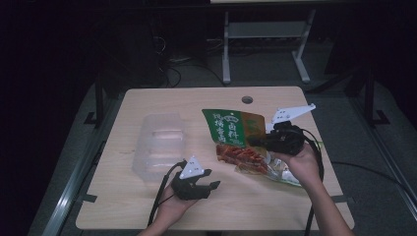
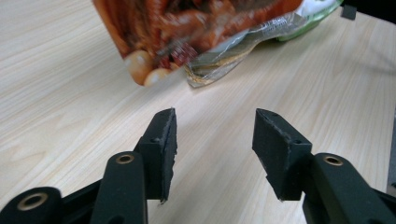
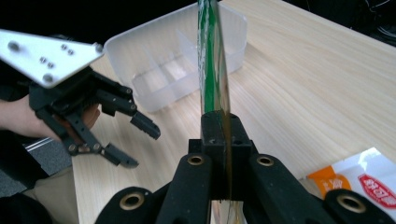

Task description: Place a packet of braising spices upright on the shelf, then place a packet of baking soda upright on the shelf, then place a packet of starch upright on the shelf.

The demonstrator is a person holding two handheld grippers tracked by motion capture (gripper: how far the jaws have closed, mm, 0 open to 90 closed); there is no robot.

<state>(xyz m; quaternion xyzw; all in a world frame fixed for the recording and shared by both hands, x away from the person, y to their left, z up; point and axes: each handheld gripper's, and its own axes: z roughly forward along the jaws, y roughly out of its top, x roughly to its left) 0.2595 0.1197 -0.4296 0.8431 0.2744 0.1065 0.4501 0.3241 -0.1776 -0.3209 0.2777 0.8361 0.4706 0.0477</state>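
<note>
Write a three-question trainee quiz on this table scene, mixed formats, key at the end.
1. True or false: the right tongs are shut on the green snack bag.
2. The left tongs are: A) shut on the bag, B) open with nothing between them, C) shut and empty.
3. Fill in: the clear plastic ___ sits left of the bag in the high view.

Key: 1 true; 2 B; 3 container.

High view is dim for you: only the table (image 1: pixel 147 206) catches light, the surroundings fall to near black, colours muted, fine detail soft. Your two gripper views are much brighter, evenly lit, likely from overhead. Left gripper view: the snack bag (image 2: pixel 196 32) is blurred and out of focus, with glare on its foil. Right gripper view: sharp nearby, slight bending at the edges.
</note>
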